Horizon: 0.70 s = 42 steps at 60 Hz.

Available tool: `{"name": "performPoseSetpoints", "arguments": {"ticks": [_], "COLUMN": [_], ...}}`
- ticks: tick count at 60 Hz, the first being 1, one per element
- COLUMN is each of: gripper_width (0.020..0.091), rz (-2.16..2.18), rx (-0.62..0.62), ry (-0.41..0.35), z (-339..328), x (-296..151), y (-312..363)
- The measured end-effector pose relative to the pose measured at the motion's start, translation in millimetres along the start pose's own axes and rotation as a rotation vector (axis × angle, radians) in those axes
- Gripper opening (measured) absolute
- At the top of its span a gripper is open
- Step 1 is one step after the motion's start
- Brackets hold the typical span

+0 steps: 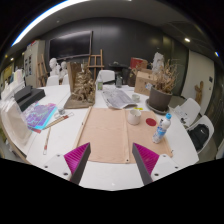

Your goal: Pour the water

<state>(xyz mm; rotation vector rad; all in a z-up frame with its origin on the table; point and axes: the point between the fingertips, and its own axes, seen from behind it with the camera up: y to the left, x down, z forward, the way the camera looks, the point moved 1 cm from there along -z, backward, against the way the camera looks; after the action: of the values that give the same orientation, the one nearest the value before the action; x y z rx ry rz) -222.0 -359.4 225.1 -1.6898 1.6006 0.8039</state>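
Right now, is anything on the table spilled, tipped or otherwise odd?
Nothing stands out. The bottle stands upright on the table beside the cup, and no spill shows around them. The gripper is open, well short of both.

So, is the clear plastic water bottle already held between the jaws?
No, the clear plastic water bottle stands on the white table, beyond the open gripper, whose jaws hold nothing.

Dark walls, cluttered white table, ceiling light strip
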Motion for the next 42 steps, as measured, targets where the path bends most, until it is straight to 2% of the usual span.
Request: {"name": "performPoseSetpoints", "arguments": {"ticks": [7, 25, 42], "gripper_width": [0.0857, 0.0857, 0.0855], "rz": [0.027, 0.062, 0.074], "rx": [0.033, 0.139, 0.121], "ry": [-0.003, -0.045, -0.160], "z": [9, 66, 181], "x": [7, 49, 34], "y": [-28, -193, -279]}}
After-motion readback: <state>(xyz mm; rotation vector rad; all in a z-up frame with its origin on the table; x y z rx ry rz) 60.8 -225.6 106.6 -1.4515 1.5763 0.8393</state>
